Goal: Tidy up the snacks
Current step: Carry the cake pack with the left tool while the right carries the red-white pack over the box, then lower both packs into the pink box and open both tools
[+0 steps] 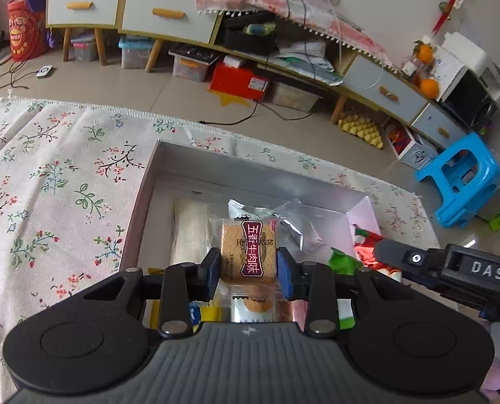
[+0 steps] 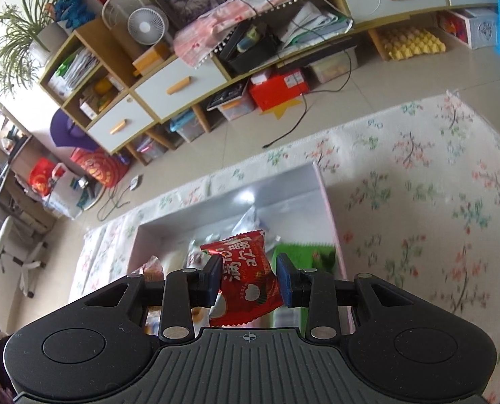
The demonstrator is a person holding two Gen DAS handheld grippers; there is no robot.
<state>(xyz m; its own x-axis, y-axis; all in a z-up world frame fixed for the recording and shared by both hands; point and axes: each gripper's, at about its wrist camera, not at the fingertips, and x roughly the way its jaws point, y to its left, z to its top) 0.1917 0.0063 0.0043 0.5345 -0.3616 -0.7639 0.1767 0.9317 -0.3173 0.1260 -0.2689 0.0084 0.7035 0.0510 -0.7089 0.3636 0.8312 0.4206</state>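
Observation:
My left gripper (image 1: 249, 271) is shut on a wrapped tan biscuit pack (image 1: 249, 249) with a maroon label, held over the open grey-lined box (image 1: 169, 158). Inside the box lie a pale long packet (image 1: 189, 232), clear silver wrappers (image 1: 293, 222) and other snack packs. My right gripper (image 2: 249, 277) is shut on a red candy packet (image 2: 246, 272) above the same box (image 2: 283, 181), which holds a green packet (image 2: 304, 252) and other snacks. The right gripper's black body (image 1: 452, 266) shows at the right of the left wrist view.
The box rests on a floral cloth (image 1: 48, 175) covering the table. Beyond the table's far edge are a tiled floor, a long cabinet with drawers (image 1: 162, 13), storage bins, a red box (image 1: 238, 80), cables and a blue plastic stool (image 1: 462, 178).

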